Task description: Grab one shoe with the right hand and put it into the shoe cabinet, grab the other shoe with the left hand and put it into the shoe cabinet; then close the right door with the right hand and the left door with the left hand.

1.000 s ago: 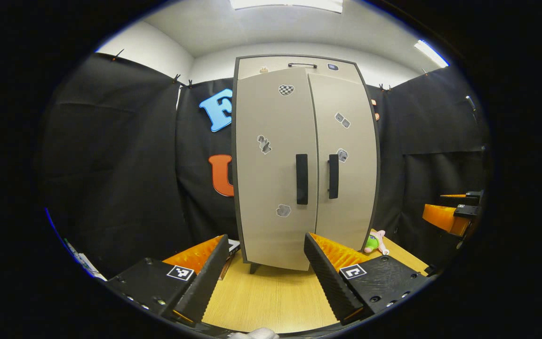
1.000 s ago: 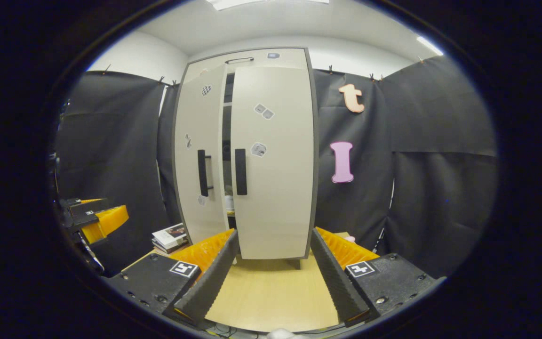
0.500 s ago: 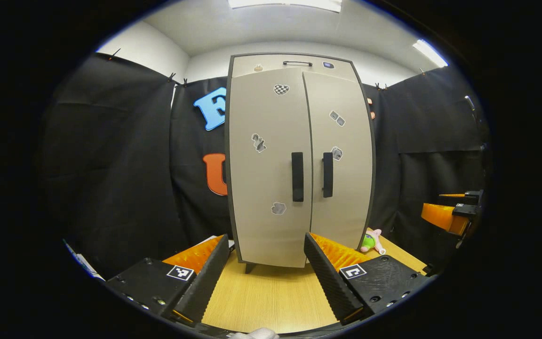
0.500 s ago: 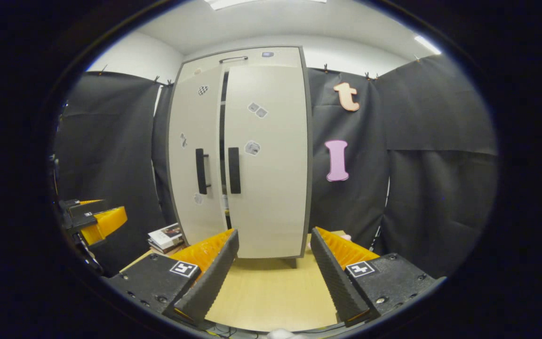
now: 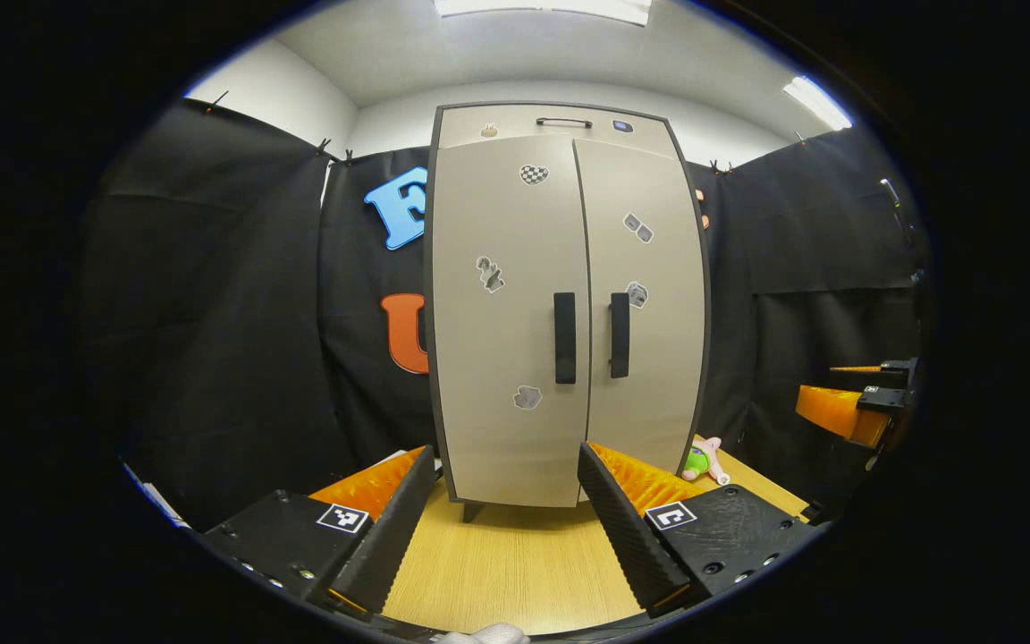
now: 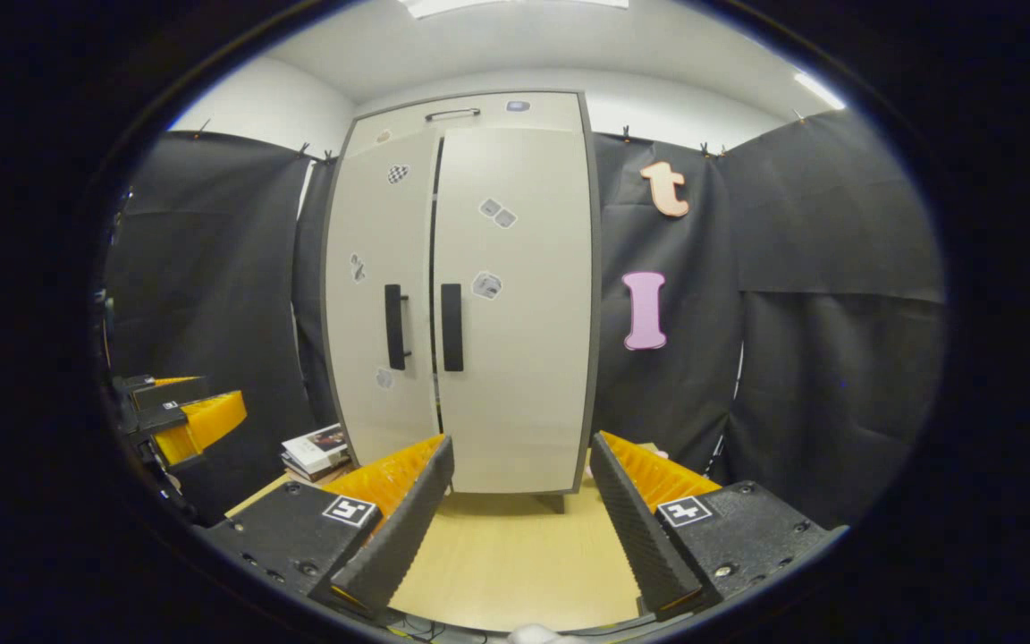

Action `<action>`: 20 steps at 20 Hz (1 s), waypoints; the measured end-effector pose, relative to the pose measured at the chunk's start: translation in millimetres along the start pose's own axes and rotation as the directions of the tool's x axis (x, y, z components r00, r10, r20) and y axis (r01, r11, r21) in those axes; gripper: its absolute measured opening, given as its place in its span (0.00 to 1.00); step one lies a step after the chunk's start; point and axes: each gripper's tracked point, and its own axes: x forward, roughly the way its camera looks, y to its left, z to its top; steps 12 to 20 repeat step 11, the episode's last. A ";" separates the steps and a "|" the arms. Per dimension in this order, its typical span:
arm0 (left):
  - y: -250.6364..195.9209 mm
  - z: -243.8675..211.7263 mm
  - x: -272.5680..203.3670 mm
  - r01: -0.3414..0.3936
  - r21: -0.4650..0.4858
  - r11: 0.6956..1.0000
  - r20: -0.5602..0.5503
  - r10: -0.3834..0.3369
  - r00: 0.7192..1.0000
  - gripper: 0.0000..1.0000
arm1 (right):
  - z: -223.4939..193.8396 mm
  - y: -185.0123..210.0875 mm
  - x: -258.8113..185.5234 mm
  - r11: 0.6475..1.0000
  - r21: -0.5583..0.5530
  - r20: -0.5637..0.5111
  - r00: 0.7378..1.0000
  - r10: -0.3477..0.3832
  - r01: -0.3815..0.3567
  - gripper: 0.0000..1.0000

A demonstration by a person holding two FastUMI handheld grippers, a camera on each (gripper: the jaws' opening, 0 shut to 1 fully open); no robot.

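The shoe cabinet stands upright on the wooden counter, its back toward the black cloth wall. In the left gripper view both doors lie flush and look shut: the left door and the right door meet along a thin seam, and their two black handles sit side by side near the middle. In the right gripper view a narrow dark gap shows between the doors along the upper part of the seam, so from that angle the left door seems to stand very slightly proud of the right door; whether it is fully latched cannot be told. Small grey stickers dot both door faces. The shoes are not visible outside the cabinet.

The left tongs are held low in front of the cabinet with fingers wide apart, gripping nothing; bare counter shows between them. The right tongs are likewise spread apart and empty, also held clear of the cabinet. Each pair appears off to the side in the other's view: the right tongs at the far right edge, the left tongs at the far left edge.

A small green and pink plush toy lies on the counter just beside the cabinet's right foot. A stack of books rests on the counter near the cabinet's left side
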 end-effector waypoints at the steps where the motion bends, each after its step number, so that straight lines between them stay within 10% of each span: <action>1: 1.2 0.2 0.2 0.000 -0.001 1.000 0.002 0.000 1.000 0.96 | 0.2 1.1 0.1 1.000 0.002 0.000 1.000 0.003 -0.003 0.99; 20: 4.2 -2.6 1.0 -0.004 -0.002 1.000 -0.003 0.004 1.000 0.96 | 0.6 7.4 2.4 1.000 0.000 0.003 1.000 0.022 -0.022 0.99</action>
